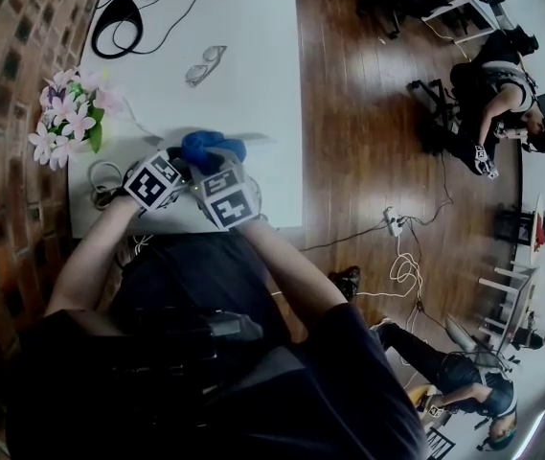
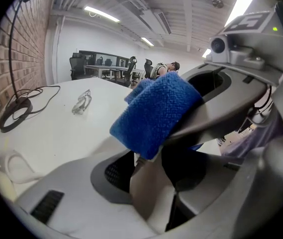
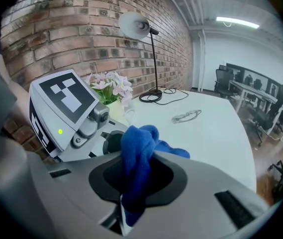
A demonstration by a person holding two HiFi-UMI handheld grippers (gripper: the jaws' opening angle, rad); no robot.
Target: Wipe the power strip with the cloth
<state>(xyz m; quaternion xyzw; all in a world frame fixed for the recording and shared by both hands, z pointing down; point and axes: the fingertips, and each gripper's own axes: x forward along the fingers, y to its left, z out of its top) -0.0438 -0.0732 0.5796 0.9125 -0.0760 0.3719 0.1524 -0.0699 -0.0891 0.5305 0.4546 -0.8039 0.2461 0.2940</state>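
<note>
A blue cloth [image 1: 213, 147] is bunched over the front left part of the white table [image 1: 253, 56]. My right gripper [image 1: 211, 164] is shut on this cloth [image 3: 137, 148], which hangs between its jaws [image 3: 134, 188]. In the left gripper view the cloth [image 2: 156, 113] lies over a pale oblong body [image 2: 148, 185], apparently the power strip. My left gripper [image 2: 151, 166] is shut on that body, and it sits just left of the right one [image 1: 182, 164]. In the head view the grippers and the cloth hide the strip.
Pink and white flowers [image 1: 69, 113] stand at the table's left edge, with a white cable coil [image 1: 107, 175] below them. A lamp base with black cord [image 1: 117, 22] and a pair of glasses [image 1: 205, 63] lie farther back. Another socket strip [image 1: 394, 222] lies on the wooden floor.
</note>
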